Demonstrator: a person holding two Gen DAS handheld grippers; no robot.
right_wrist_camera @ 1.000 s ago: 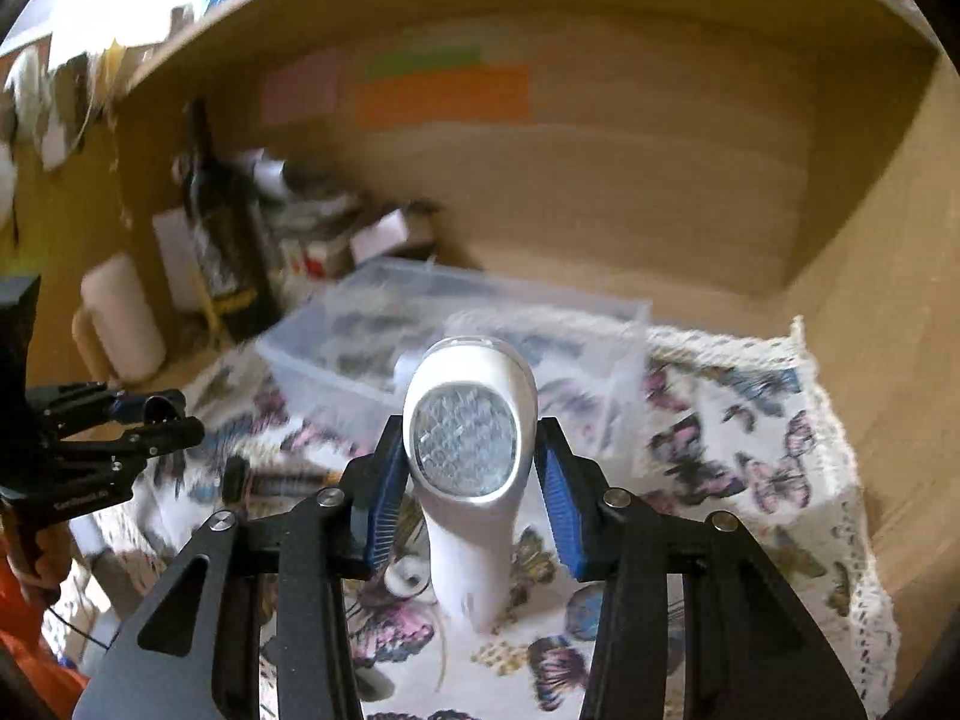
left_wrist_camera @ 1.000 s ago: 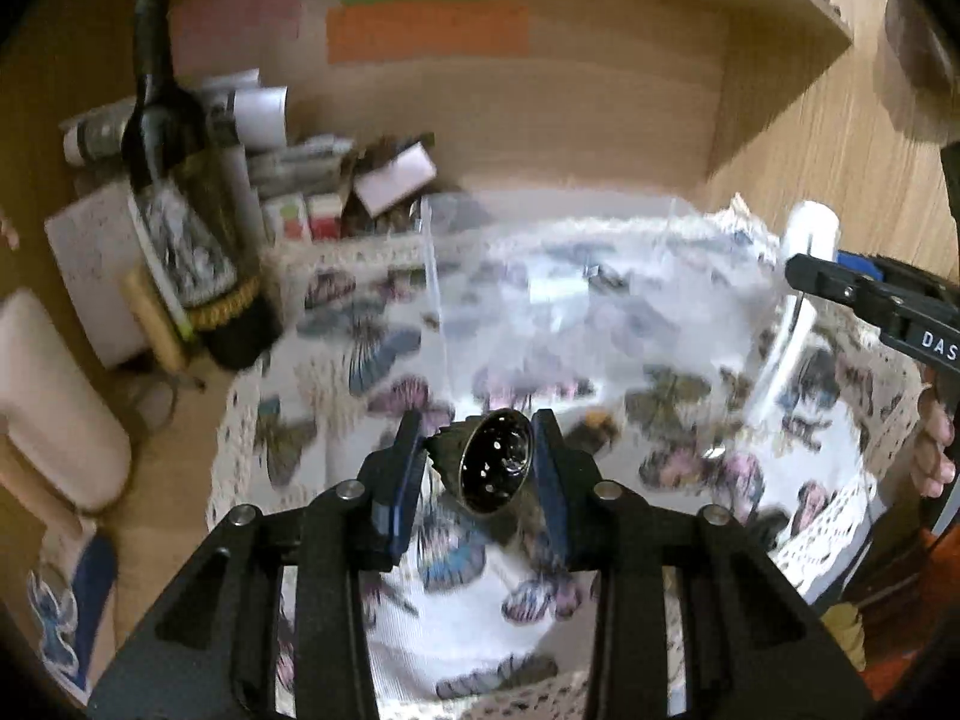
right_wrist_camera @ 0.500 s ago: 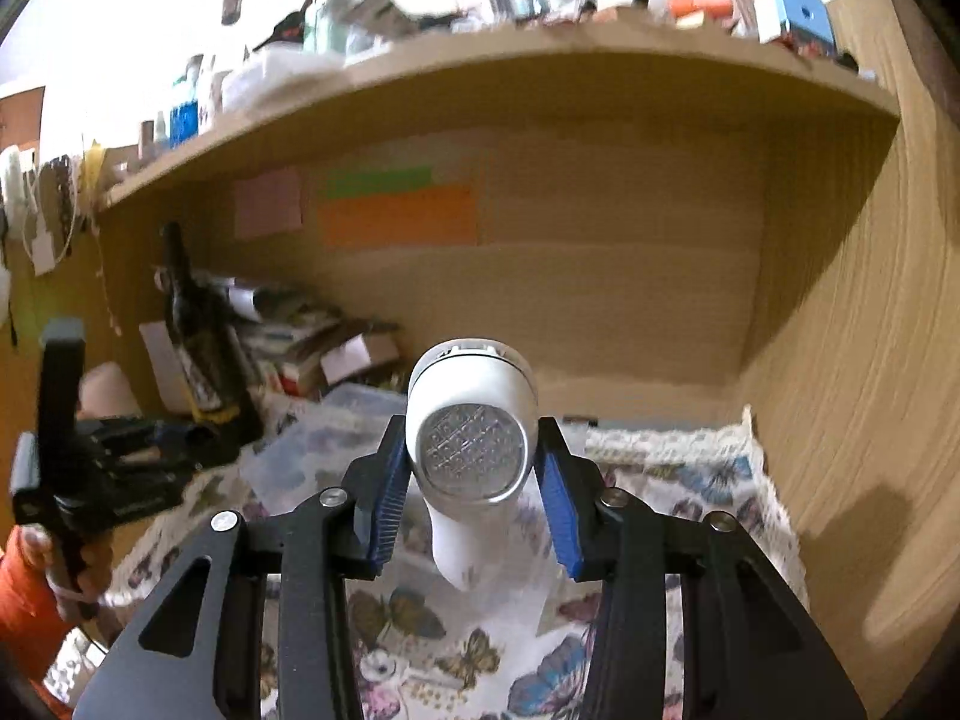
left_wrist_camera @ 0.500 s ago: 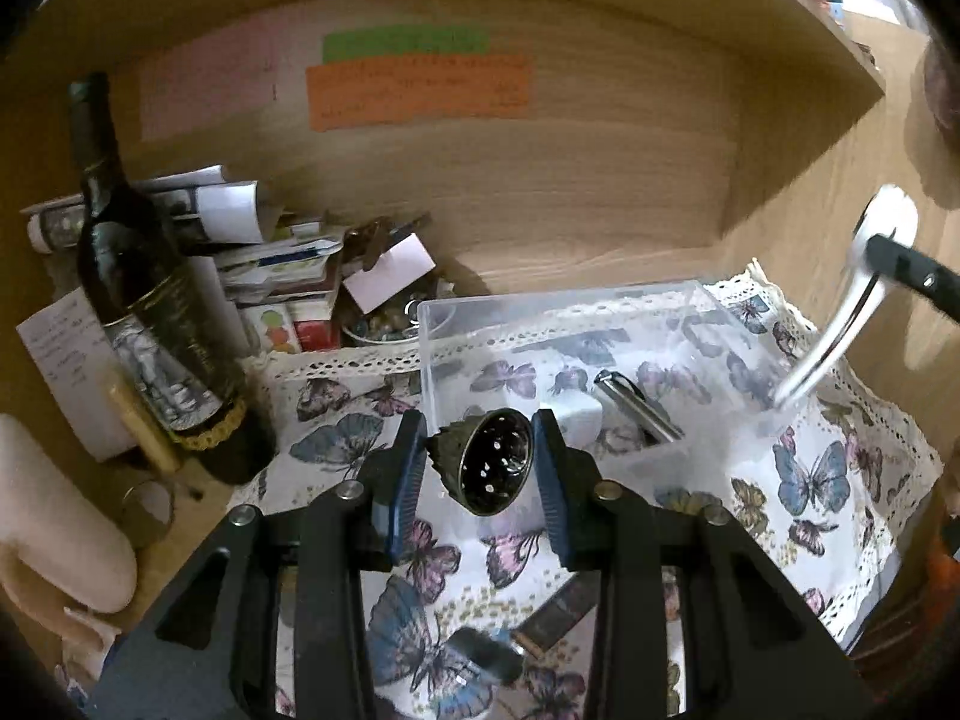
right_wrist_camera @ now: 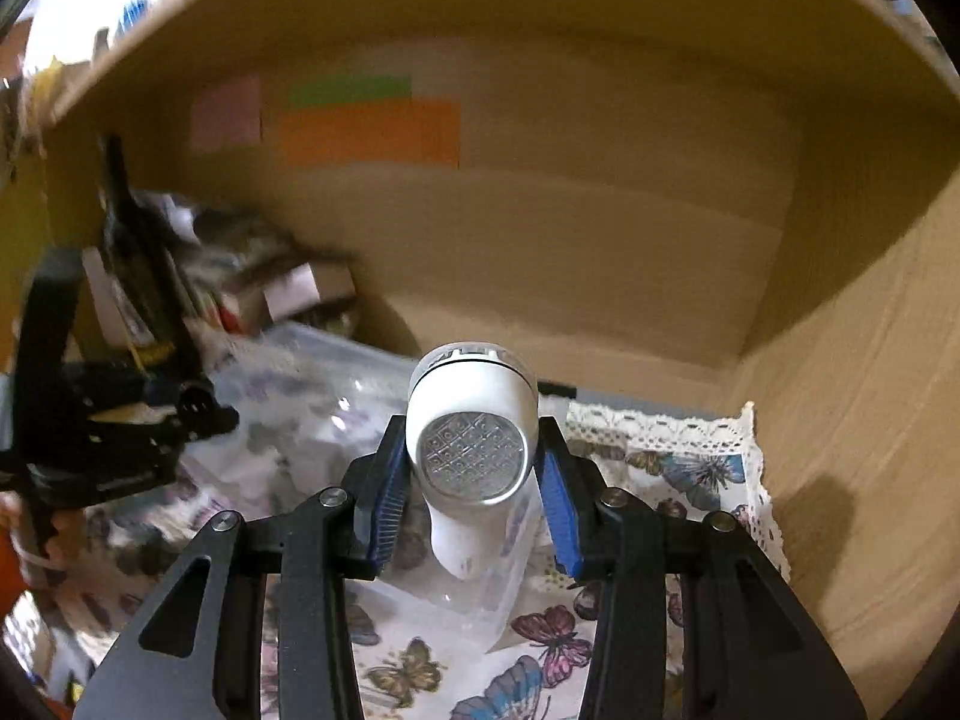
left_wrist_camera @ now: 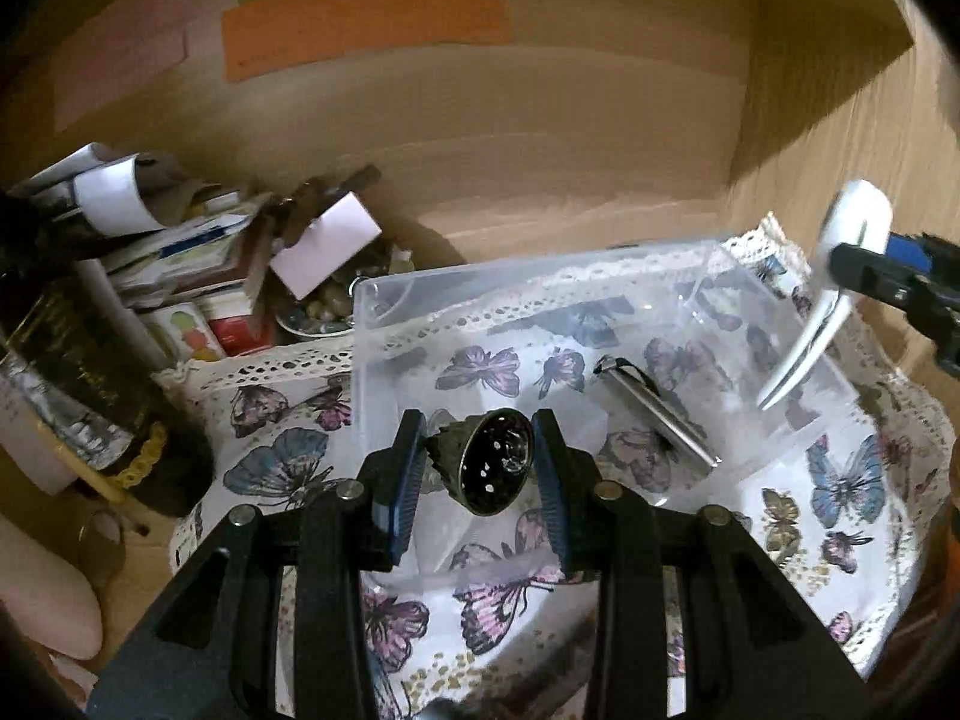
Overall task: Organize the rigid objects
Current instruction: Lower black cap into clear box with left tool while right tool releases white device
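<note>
Here, left gripper (left_wrist_camera: 477, 468) is pinching perforated metal cup (left_wrist_camera: 489, 459) directly above clear bin (left_wrist_camera: 384, 360); right gripper (right_wrist_camera: 474, 474), clamping white lint shaver (right_wrist_camera: 471, 438), is hanging over bin's right end.

my left gripper (left_wrist_camera: 477, 468) hangs with its blue-padded jaws closed on a small dark perforated cone (left_wrist_camera: 489, 461). my right gripper (right_wrist_camera: 474, 474) is level, jaws clamped on the head of a white handheld device (right_wrist_camera: 471, 450).
</note>
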